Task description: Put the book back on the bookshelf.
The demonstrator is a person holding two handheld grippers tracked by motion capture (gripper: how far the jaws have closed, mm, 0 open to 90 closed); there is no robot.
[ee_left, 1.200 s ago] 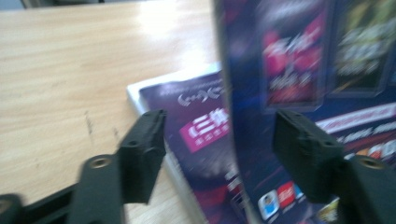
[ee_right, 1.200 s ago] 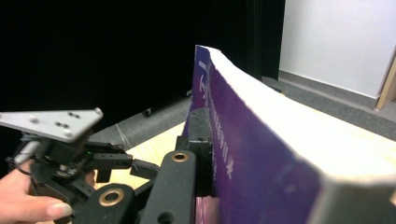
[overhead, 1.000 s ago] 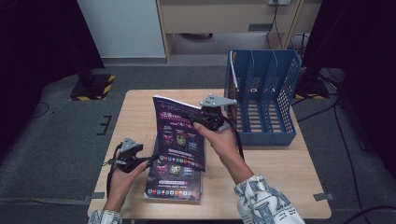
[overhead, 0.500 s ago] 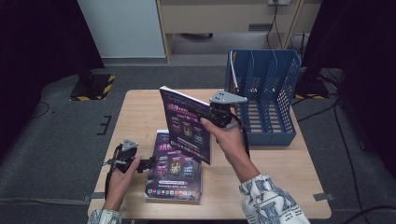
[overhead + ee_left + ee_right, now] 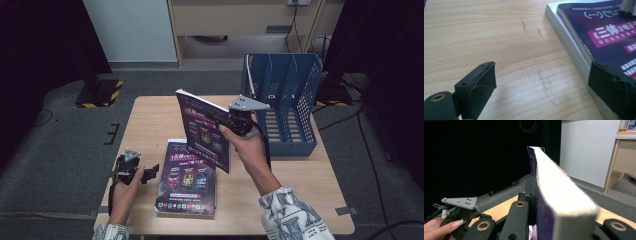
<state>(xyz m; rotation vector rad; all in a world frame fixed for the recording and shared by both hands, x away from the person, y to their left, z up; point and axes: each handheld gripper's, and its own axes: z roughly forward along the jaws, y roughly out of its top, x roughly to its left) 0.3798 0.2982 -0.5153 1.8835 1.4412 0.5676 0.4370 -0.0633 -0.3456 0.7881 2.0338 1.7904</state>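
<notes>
Your right gripper (image 5: 231,120) has its jaws clenched on one purple book (image 5: 204,130), lifted upright above the middle of the counter (image 5: 150,120). Your left gripper (image 5: 146,172), at seven o'clock, rests with jaws spread wide and empty, just beside the stack of books (image 5: 187,180) lying flat at six o'clock; at least two lie there. One blue file rack (image 5: 285,100) stands at two o'clock. Grey floor (image 5: 65,145) surrounds the wooden counter, with a white cabinet (image 5: 130,30) beyond.

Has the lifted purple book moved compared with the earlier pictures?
Yes. The purple book in the right gripper went up and right, closer to the blue file rack.
</notes>
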